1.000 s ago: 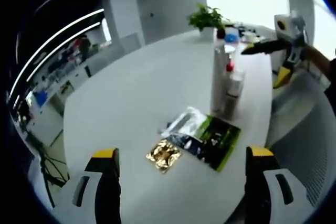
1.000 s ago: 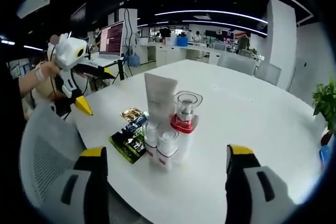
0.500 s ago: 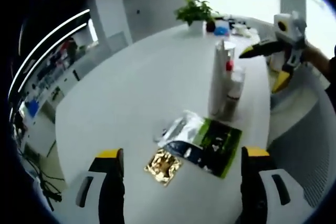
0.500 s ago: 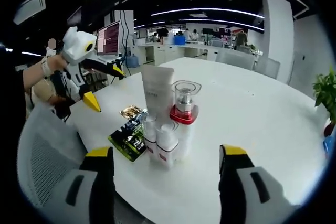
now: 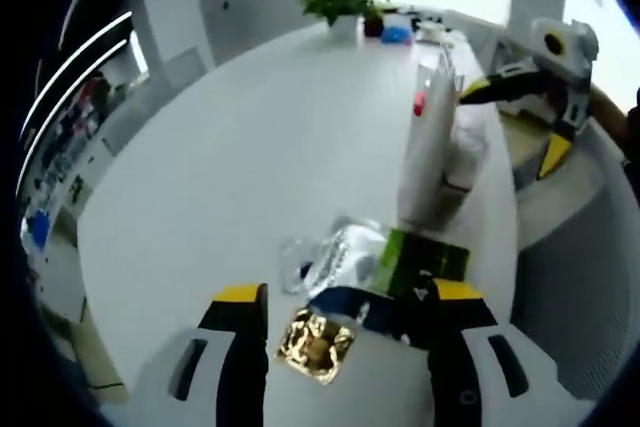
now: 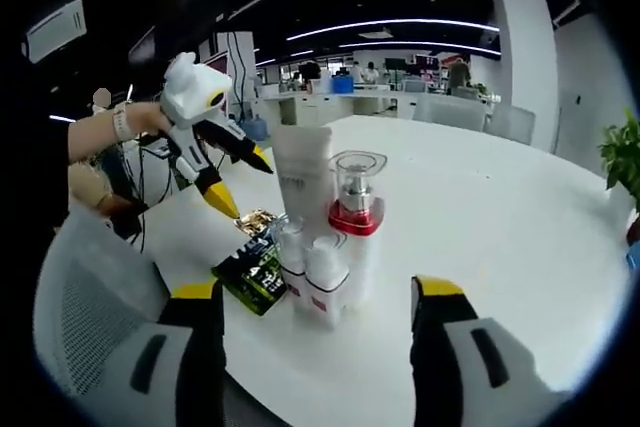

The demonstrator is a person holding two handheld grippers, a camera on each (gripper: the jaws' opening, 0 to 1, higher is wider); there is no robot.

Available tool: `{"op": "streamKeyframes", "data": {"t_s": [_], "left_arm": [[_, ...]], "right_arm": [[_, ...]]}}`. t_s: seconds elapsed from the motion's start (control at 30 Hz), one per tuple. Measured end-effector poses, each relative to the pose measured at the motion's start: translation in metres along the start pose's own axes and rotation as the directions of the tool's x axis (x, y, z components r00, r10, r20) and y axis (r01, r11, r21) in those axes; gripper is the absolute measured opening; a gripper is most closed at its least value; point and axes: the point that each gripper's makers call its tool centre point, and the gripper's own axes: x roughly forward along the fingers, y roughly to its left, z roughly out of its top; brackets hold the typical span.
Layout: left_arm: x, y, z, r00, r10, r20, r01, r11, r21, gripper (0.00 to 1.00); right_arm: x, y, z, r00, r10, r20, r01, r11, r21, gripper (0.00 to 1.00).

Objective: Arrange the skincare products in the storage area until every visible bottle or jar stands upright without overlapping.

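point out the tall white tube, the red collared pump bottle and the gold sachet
tall white tube (image 6: 303, 172), right gripper view, on its flat front face
red collared pump bottle (image 6: 357, 217), right gripper view, on the red collar
gold sachet (image 5: 318, 344), left gripper view, on the middle of the crinkled foil

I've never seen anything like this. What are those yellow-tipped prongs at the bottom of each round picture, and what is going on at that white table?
They are hand-held grippers, one in each of a person's hands, each with a camera looking out along its two jaws. The left gripper view looks down at flat sachets: a gold sachet, a silver sachet and a green packet on the white table. The right gripper view faces a cluster of upright skincare products: a tall white tube, a red-collared pump bottle and two small white bottles. Both grippers are open and hold nothing. The white device at that view's left is the left gripper, seen from outside.
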Motion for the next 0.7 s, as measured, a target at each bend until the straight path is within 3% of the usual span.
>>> {"op": "streamKeyframes", "data": {"t_s": [0.33, 0.57, 0.7], "left_arm": [[0.032, 0.012, -0.01, 0.993, -0.068, -0.097, 0.068, 0.998, -0.01, 0.42], [0.049, 0.03, -0.014, 0.988, -0.039, -0.152, 0.037, 0.999, -0.014, 0.32], [0.055, 0.031, -0.014, 0.985, -0.056, -0.163, 0.052, 0.998, -0.03, 0.26]], "right_arm": [[-0.002, -0.006, -0.007, 1.0, -0.024, 0.008, 0.024, 1.0, 0.02, 0.76], [0.002, -0.006, -0.011, 1.0, -0.025, 0.017, 0.025, 1.0, 0.004, 0.76], [0.004, -0.006, -0.014, 1.0, -0.019, 0.008, 0.019, 1.0, 0.006, 0.76]]}}
